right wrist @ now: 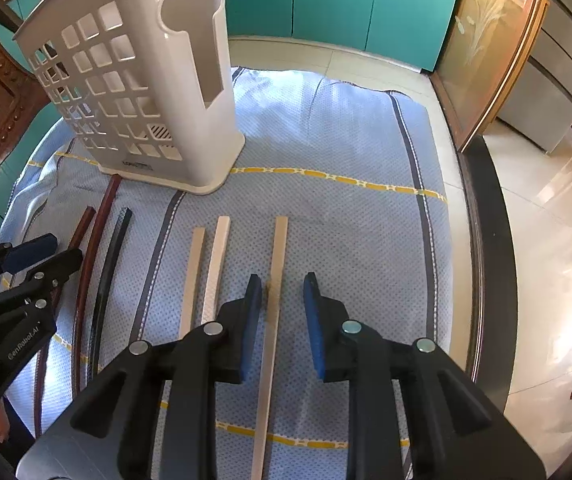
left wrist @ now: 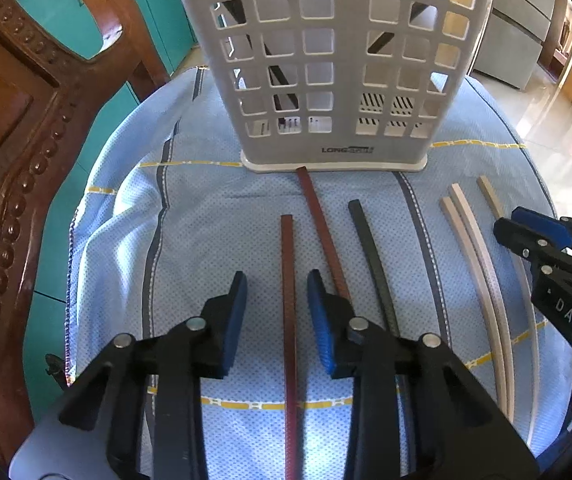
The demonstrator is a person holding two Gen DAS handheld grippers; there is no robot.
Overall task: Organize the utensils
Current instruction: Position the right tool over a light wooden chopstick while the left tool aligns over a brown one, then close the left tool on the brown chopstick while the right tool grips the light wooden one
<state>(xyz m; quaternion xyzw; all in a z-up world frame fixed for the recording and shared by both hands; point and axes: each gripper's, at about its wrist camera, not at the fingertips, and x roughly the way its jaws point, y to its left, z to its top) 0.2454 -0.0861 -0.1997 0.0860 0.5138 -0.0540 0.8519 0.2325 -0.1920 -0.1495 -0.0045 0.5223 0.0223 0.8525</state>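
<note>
Both tongs wide over chopsticks on the blue cloth

Our left gripper straddles a reddish-brown chopstick, our right gripper a pale wooden chopstick; closing off-centre could roll them away from the white slotted plastic holder.

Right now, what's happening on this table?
Six chopsticks lie loose on the blue cloth before the white slotted plastic holder. The left claw is open astride a reddish-brown chopstick; the right claw is open astride a pale wooden chopstick. Neither is gripped yet.
</note>
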